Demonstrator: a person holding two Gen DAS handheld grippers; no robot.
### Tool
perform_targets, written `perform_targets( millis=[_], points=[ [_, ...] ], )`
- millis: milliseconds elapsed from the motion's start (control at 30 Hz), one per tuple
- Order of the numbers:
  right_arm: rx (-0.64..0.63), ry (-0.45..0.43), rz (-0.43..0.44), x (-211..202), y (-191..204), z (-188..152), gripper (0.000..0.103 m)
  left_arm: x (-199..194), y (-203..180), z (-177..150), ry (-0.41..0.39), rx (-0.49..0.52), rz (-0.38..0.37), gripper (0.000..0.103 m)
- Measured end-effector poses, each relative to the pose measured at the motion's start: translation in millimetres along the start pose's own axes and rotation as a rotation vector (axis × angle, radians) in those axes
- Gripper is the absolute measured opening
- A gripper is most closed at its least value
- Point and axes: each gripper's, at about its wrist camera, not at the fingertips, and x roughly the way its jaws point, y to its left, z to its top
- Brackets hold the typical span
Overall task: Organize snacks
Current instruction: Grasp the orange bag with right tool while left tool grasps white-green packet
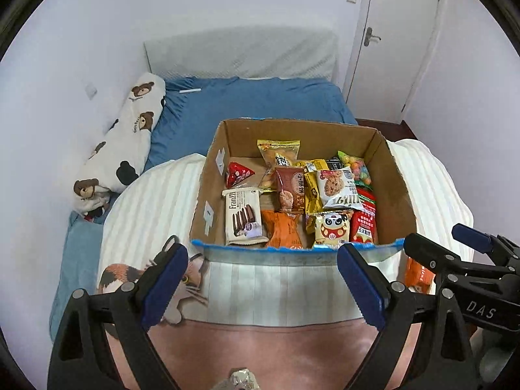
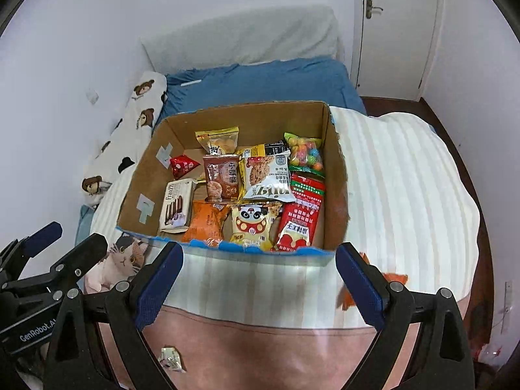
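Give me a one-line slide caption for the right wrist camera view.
Open right tongs hover before a cardboard box of snack packets on a striped blanket; a small wrapped candy lies nearer.

Legible markings — "Franzzi" runs vertically on the white wafer-biscuit packet (image 1: pixel 243 216) at the near left of the cardboard box (image 1: pixel 398 191). "DAS" is printed on the right gripper (image 1: pixel 481 312) body (white letters on black). "GenRobot.A…" appears on the left gripper (image 2: pixel 35 328) body — cut off. The remaining packets carry Chinese print, not read with confidence.
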Motion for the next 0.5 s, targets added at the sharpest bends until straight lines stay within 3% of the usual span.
perform_targets(
  millis=[233,367,500],
  points=[
    [0.022,0.035,0.045,-4,-18,-32,0.097,3,-1,-34,0.033,-0.065,0.014,0.094],
    [0.031,0.131,-0.023,24,-59,-46,0.097,32,-12,-60,0.118,-0.115,-0.004,0.094],
    [-0.048,0.23,-0.145,61,-97,-50,0.097,73,-37,-83,0.215,-0.132,-0.018,0.094]
  ],
)
